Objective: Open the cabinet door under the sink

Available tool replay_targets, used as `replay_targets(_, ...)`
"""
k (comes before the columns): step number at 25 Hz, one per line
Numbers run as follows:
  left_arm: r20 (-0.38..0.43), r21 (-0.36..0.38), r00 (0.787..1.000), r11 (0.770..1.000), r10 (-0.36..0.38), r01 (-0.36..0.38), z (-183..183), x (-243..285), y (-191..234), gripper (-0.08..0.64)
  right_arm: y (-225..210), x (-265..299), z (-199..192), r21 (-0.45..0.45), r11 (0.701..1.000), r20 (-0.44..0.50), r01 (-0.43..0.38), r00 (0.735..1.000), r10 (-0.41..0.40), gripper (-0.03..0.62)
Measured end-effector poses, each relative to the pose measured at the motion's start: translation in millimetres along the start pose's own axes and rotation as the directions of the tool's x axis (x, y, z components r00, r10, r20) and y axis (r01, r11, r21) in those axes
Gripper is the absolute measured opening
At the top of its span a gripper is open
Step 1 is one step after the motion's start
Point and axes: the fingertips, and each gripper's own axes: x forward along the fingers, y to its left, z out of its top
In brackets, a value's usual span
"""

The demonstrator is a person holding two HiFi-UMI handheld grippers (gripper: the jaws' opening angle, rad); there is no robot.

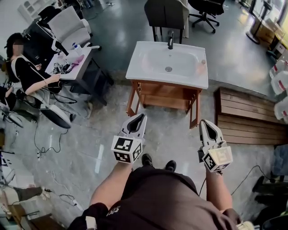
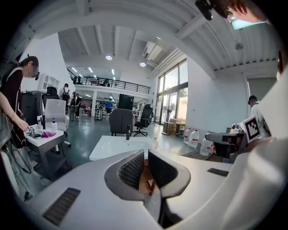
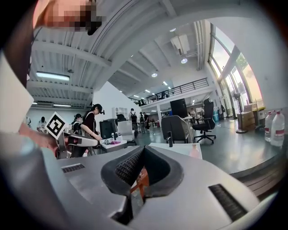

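Note:
The sink unit stands ahead of me on the floor: a white basin (image 1: 167, 63) with a black faucet (image 1: 170, 40) on a brown wooden cabinet (image 1: 164, 95). Its front panel faces me and looks closed. Both grippers are held up in the air short of it, touching nothing. My left gripper (image 1: 141, 117) points at the cabinet's left leg, with a narrow gap between its jaws and nothing in it. My right gripper (image 1: 204, 122) points at the right leg with its jaws together. In the left gripper view the left gripper (image 2: 146, 155) frames the basin (image 2: 117, 146); the right gripper (image 3: 143, 152) is empty.
A slatted wooden platform (image 1: 247, 117) lies right of the cabinet. At the left, a person sits at a small white table (image 1: 72, 63), with cables on the floor nearby. Office chairs (image 1: 166, 13) stand behind the sink. Water jugs (image 1: 281, 90) line the right edge.

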Motion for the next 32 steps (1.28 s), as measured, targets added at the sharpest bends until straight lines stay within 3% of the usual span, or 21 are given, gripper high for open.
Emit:
replay_targets(7, 0.058, 0.029, 0.998, 0.999, 0.016, -0.018, 29, 10, 33, 0.028, -6, 24, 38, -0.058, 0.997, 0.099, 0.059, 0.994, -0.053, 0.012)
replay_targets(12, 0.087, 0.047, 0.996, 0.998, 0.032, -0.036, 46, 14, 56, 0.023, 0, 54, 31, -0.063, 0.997, 0.065, 0.037, 0.997, -0.033, 0.011)
replay_targets(22, 0.089, 0.058, 0.996, 0.998, 0.023, -0.028, 51, 15, 62, 0.020, 11, 61, 62, -0.102, 0.993, 0.104, 0.061, 0.993, -0.050, 0.011)
replay_targets(27, 0.084, 0.057, 0.996, 0.998, 0.020, -0.025, 47, 12, 57, 0.020, 5, 52, 46, -0.060, 0.996, 0.108, 0.071, 0.992, -0.064, 0.011)
replay_targets(32, 0.078, 0.047, 0.997, 0.999, 0.018, -0.022, 47, 7, 55, 0.020, 20, 52, 44, -0.074, 0.997, 0.062, 0.032, 0.998, -0.027, 0.011)
